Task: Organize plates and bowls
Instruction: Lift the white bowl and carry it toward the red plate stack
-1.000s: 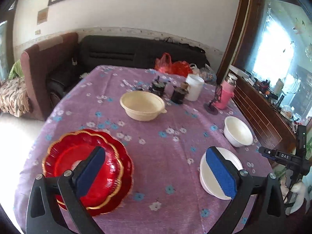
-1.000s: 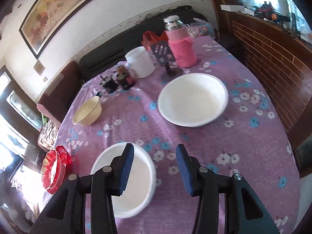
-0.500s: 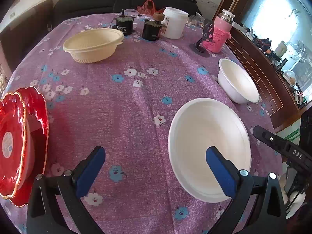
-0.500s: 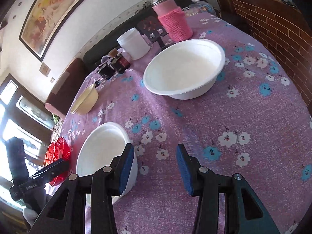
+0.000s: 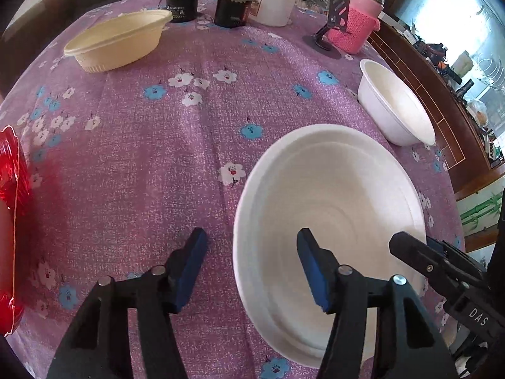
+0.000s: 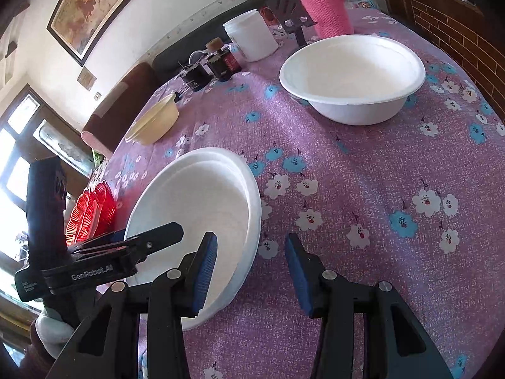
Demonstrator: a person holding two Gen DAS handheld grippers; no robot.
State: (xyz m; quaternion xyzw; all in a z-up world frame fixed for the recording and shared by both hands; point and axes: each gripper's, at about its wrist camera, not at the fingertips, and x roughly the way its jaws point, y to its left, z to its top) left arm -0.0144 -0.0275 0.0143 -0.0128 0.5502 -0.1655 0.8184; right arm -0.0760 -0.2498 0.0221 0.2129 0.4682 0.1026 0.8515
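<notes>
Your left gripper (image 5: 251, 265) has narrowed and dropped over the near rim of the white plate stack (image 5: 328, 221), jaws spread, nothing pinched. Right gripper (image 6: 249, 271) likewise straddles its opposite rim, so a two-handed lift looks next.

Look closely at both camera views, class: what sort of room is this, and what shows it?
Most likely a home living or dining room. A round table wears a purple flowered cloth, a dark sofa stands behind it, and a framed painting hangs on the wall. White bowls and a red plate suggest mealtime.
</notes>
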